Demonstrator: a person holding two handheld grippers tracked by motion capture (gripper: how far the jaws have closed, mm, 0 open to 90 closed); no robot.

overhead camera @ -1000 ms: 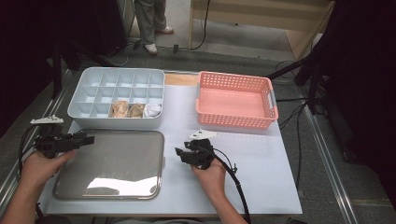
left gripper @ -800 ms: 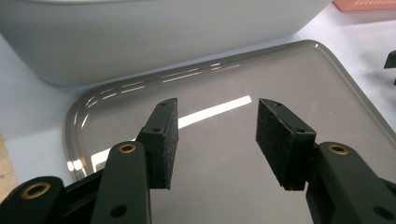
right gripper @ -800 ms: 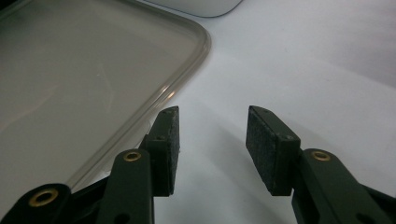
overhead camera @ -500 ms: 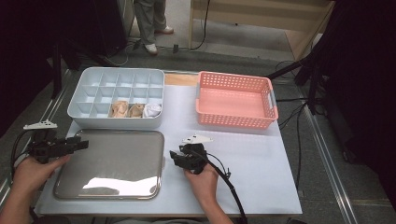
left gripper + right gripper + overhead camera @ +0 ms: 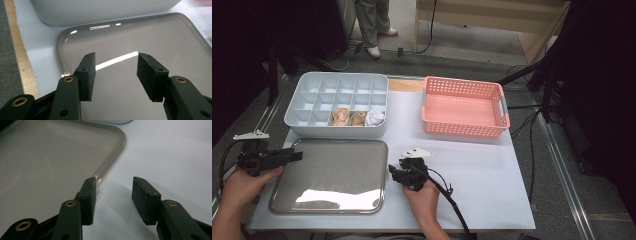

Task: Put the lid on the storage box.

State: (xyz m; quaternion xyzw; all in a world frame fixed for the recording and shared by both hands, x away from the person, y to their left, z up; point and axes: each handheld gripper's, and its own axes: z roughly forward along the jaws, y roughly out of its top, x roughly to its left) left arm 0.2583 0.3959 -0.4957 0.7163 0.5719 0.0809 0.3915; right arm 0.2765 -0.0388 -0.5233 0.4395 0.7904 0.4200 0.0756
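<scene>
A shiny metal tray [image 5: 332, 170] lies empty on the white table near the front left. My left gripper [image 5: 294, 156] hovers at the tray's left edge, jaws open with nothing between them; in the left gripper view the left gripper [image 5: 115, 72] stands over the metal tray [image 5: 155, 37]. My right gripper [image 5: 393, 172] sits at the tray's right edge, open and empty. In the right gripper view the right gripper [image 5: 113, 197] straddles the rim of the metal tray [image 5: 110, 162], one pad above the tray, the other above the table.
A pale blue compartment box [image 5: 307, 87] stands behind the tray, with small wrapped items [image 5: 357, 118] in three front cells. A pink slotted basket [image 5: 464, 107] sits at the back right. A person's legs [image 5: 374, 22] stand beyond the table.
Both hands have drawn back toward the table's front edge. The left gripper slid left off the tray; the right gripper moved left to the tray's right rim.
</scene>
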